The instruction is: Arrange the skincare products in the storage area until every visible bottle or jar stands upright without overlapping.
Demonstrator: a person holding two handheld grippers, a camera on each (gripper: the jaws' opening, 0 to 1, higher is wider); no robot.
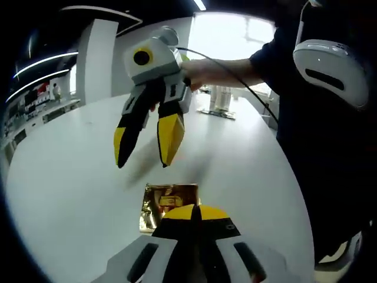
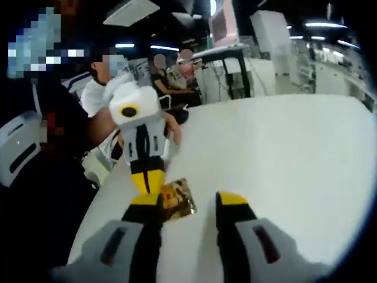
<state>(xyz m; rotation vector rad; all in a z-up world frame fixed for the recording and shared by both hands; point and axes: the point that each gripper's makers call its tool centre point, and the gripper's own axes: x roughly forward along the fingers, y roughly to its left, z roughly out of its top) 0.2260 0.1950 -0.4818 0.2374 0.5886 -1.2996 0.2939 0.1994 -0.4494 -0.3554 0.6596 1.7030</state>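
Note:
A shiny gold box (image 1: 171, 199) lies flat on the white table (image 1: 70, 177). My left gripper (image 1: 192, 213) is shut, its yellow tips together at the box's near edge; I cannot tell whether they pinch it. My right gripper (image 1: 146, 154) hangs open above the table just beyond the box, held by a hand. In the right gripper view my right gripper (image 2: 188, 201) stands open with nothing between its fingers. There the gold box (image 2: 178, 197) lies by the left finger, and the left gripper (image 2: 148, 181) points down at its edge.
A few clear containers on a small tray (image 1: 219, 101) stand far back on the table. A person in dark clothes (image 1: 330, 147) stands at the table's right edge. Seated people (image 2: 171, 76) are beyond the table. White tabletop (image 2: 294, 153) spreads wide to the right.

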